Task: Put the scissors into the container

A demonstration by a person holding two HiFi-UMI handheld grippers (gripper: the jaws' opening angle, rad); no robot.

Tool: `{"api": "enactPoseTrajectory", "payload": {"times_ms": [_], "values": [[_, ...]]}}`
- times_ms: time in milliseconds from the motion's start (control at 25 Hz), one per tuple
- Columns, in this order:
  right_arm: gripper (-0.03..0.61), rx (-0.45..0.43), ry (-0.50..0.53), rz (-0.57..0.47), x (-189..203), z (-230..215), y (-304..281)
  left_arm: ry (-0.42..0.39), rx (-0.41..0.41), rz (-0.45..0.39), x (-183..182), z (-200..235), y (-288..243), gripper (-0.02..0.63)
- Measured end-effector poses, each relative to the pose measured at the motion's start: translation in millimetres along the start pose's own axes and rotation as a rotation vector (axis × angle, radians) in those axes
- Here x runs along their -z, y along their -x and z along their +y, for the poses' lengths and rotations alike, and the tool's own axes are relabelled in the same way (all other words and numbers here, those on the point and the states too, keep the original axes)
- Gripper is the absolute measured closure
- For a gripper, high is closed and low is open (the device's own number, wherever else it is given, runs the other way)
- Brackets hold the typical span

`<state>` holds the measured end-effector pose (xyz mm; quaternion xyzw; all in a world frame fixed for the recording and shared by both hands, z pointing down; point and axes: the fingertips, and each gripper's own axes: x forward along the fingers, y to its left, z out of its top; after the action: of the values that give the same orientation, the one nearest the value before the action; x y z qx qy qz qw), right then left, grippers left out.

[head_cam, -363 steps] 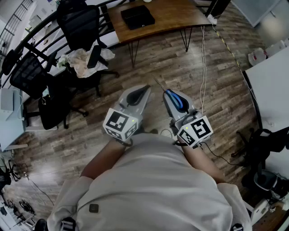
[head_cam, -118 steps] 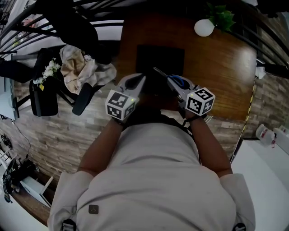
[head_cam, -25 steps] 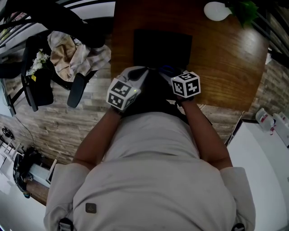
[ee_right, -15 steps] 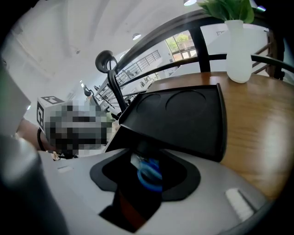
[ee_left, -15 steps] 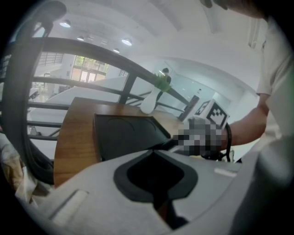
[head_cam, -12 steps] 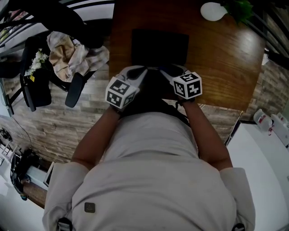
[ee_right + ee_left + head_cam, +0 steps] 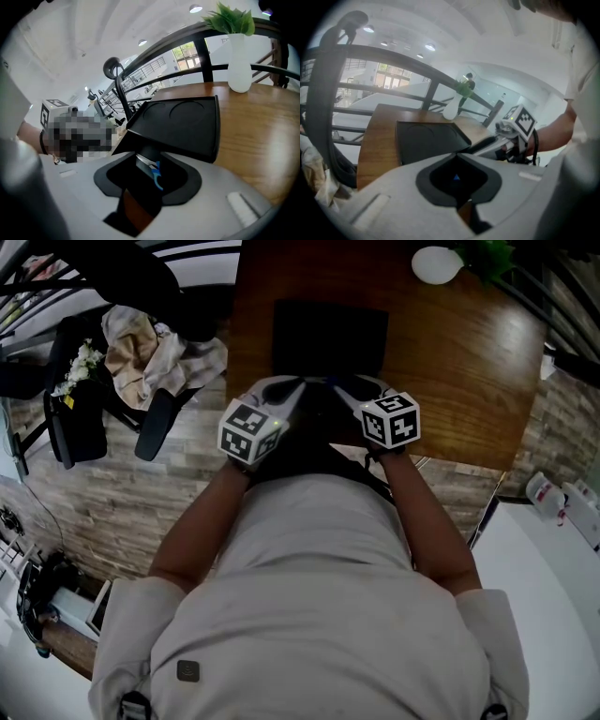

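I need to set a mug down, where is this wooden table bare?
On the wooden table, bare wood lies right of the black rectangular container, in front of the white vase. A narrow strip is free on the container's left. The centre and the vase corner are taken.

Three cameras, one shared container.
Your head camera looks steeply down from above you onto the left gripper and right gripper; each gripper camera rides close behind its jaws, facing the container just ahead.
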<state>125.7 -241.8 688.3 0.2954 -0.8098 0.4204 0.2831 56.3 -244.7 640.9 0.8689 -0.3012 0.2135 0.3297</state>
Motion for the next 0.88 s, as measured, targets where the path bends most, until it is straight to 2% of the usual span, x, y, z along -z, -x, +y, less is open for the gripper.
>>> {"api": "enactPoseTrajectory", "payload": {"times_ms": [200, 360, 520, 720, 880], "values": [[0.522, -0.010, 0.060, -0.060, -12.3, 6.1, 4.3, 0.011, -0.015, -0.002, 2.9, 5.0, 0.2, 0.609], [0.568, -0.022, 0.102, -0.113, -22.1, 10.4, 3.0, 0.015, -0.026, -0.008, 3.0, 11.6, -0.6, 0.609], [0.571, -0.034, 0.119, -0.137, -29.6, 10.2, -3.9, 0.016, -0.048, -0.026, -2.0, 24.6, -1.6, 0.609], [0.571, -0.039, 0.144, -0.163, -17.6, 30.7, 24.1, -0.012, -0.052, -0.046, -0.9, -10.2, 15.0, 0.609], [0.571, -0.072, 0.122, -0.159, -34.7, 13.6, -17.1, -0.012, -0.069, -0.033, -6.1, 37.8, -3.4, 0.609]]}}
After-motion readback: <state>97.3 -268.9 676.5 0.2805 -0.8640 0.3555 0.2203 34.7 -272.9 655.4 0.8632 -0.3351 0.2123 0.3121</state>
